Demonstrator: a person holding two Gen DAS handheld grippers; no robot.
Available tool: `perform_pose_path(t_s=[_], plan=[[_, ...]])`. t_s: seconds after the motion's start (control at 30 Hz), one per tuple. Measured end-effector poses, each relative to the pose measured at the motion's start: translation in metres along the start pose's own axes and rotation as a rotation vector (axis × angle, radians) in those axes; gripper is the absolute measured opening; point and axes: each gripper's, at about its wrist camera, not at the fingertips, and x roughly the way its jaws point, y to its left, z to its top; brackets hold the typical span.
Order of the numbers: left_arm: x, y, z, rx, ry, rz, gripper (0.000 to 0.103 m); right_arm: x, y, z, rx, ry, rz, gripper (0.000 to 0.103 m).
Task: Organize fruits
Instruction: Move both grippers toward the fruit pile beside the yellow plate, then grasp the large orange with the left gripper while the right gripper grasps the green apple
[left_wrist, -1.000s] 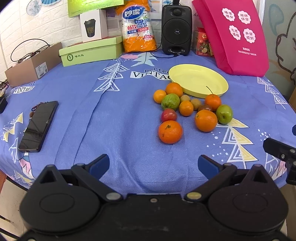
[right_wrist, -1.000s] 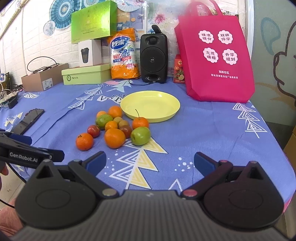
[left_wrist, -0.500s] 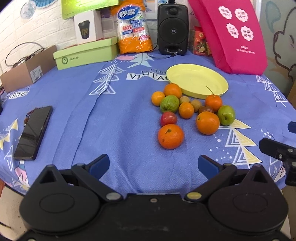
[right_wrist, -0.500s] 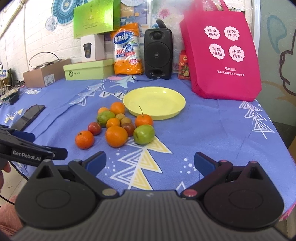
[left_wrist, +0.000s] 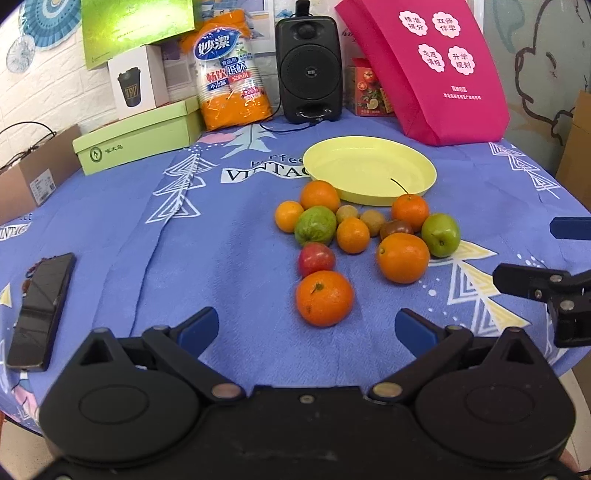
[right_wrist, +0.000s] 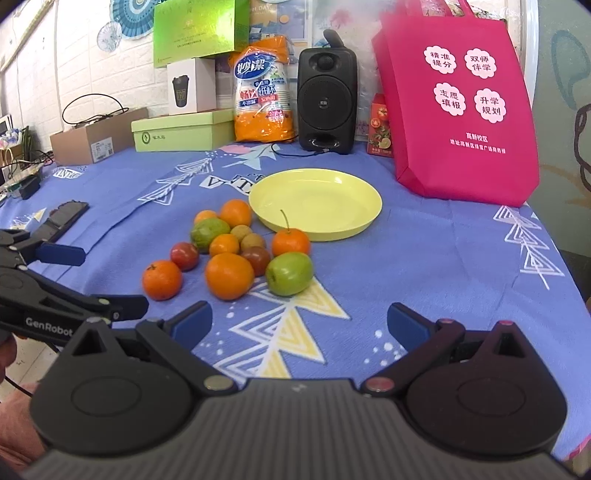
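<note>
A pile of several fruits lies on the blue tablecloth in front of an empty yellow plate (left_wrist: 369, 168) (right_wrist: 317, 201). Nearest my left gripper (left_wrist: 306, 326) is an orange mandarin (left_wrist: 324, 298) (right_wrist: 161, 279), just ahead of the open fingers, with a red tomato (left_wrist: 316, 258) behind it. A big orange (left_wrist: 402, 257) (right_wrist: 229, 275) and a green apple (left_wrist: 440, 235) (right_wrist: 289, 273) lie on the right of the pile. My right gripper (right_wrist: 299, 320) is open and empty, short of the apple and the orange.
A black phone (left_wrist: 40, 310) lies at the left table edge. Along the back stand a green box (left_wrist: 138, 140), a pack of paper cups (left_wrist: 231, 74), a black speaker (left_wrist: 309, 70) and a pink bag (left_wrist: 439, 70). The right gripper's fingers (left_wrist: 532, 282) reach in from the right.
Both grippers have moved forward toward the fruit pile, which now looks larger and closer. Both stay open and nothing on the table has moved.
</note>
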Motion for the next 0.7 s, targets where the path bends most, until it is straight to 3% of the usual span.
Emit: perform_pose_path(t_s=[0.13, 0.27, 0.5, 0.7], plan=[[0.019, 0.005, 0.005, -0.014, 0.02, -0.006, 0.103, 0.018, -0.001, 0.004, -0.055, 0.01, -0.016, 0.101], [0.035, 0.007, 0.008, -0.02, 0.058, -0.005, 0.103, 0.042, -0.003, 0.009, -0.086, 0.045, 0.0, 0.088], [0.058, 0.01, 0.006, -0.037, 0.106, -0.029, 0.103, 0.068, -0.004, 0.017, -0.088, 0.083, 0.021, 0.088], [0.069, 0.009, 0.007, -0.048, 0.095, -0.037, 0.103, 0.093, -0.005, 0.017, -0.067, 0.128, 0.032, 0.082]])
